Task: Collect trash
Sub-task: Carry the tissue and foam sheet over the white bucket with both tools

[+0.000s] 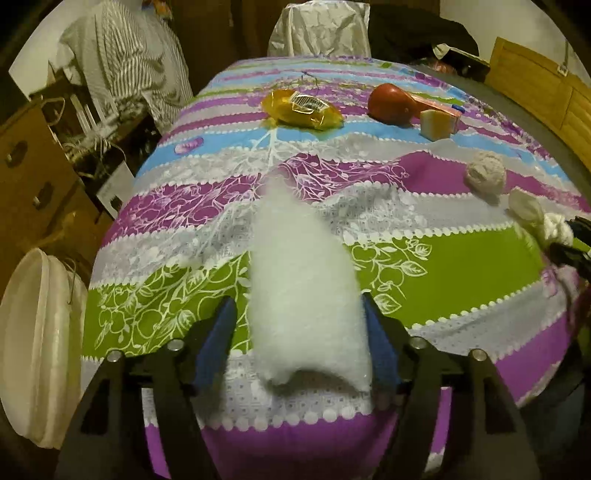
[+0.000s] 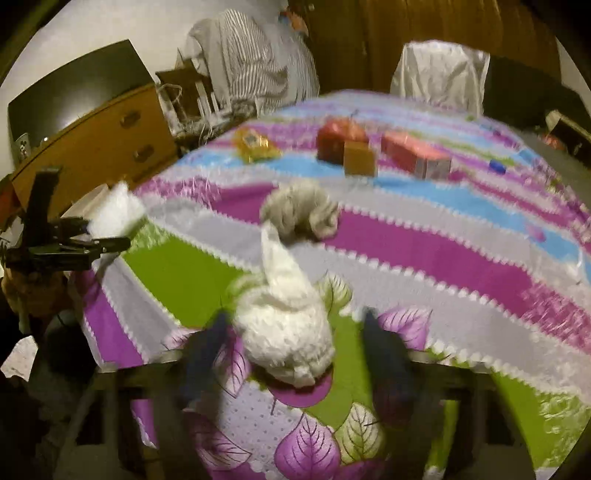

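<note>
My left gripper [image 1: 299,314] holds a white fluffy wad of padding [image 1: 303,280] between its blue fingers above the striped tablecloth [image 1: 443,269]. My right gripper [image 2: 291,325] holds a crumpled white tissue [image 2: 284,314] between its fingers; this view is blurred. The right gripper and its tissue [image 1: 543,218] show at the right edge of the left view. The left gripper with its padding [image 2: 114,214] shows at the left of the right view. A grey crumpled paper ball [image 1: 484,176] [image 2: 301,212] lies on the cloth just beyond the right gripper.
Farther back lie a yellow wrapper [image 1: 301,109], a red round object [image 1: 393,103], a tan block [image 1: 437,123] and a pink box [image 2: 415,153]. A white bucket [image 1: 37,343] stands left of the table. A wooden dresser [image 2: 96,144] and a covered chair [image 1: 319,29] stand around it.
</note>
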Demonstrator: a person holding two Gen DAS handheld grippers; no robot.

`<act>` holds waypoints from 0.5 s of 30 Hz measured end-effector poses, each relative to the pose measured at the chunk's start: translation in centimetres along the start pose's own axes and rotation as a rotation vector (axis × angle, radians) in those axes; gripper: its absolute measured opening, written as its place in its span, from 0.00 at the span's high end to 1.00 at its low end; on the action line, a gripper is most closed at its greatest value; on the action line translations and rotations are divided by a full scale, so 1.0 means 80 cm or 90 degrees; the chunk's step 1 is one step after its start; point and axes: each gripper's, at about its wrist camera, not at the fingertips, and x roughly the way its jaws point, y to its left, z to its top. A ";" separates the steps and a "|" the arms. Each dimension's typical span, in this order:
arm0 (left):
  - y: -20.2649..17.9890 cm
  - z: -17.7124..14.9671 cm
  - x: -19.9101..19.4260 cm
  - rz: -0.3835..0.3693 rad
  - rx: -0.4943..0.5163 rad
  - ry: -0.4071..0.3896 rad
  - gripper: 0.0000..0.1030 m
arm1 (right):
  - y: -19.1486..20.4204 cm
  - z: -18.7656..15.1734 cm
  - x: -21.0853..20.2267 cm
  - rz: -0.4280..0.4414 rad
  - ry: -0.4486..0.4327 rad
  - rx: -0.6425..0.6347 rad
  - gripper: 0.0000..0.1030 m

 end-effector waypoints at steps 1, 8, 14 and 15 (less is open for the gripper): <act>0.001 0.000 -0.001 0.001 0.000 -0.004 0.36 | -0.001 -0.004 0.001 0.003 -0.005 0.007 0.45; 0.000 0.006 -0.007 -0.014 -0.017 -0.013 0.36 | -0.002 -0.012 -0.002 0.021 -0.035 0.038 0.45; -0.007 0.007 -0.005 0.012 0.009 -0.024 0.27 | 0.006 -0.018 -0.006 0.022 -0.052 0.048 0.51; -0.005 0.008 -0.003 0.011 0.006 -0.022 0.27 | 0.010 -0.019 -0.006 0.019 -0.052 0.045 0.54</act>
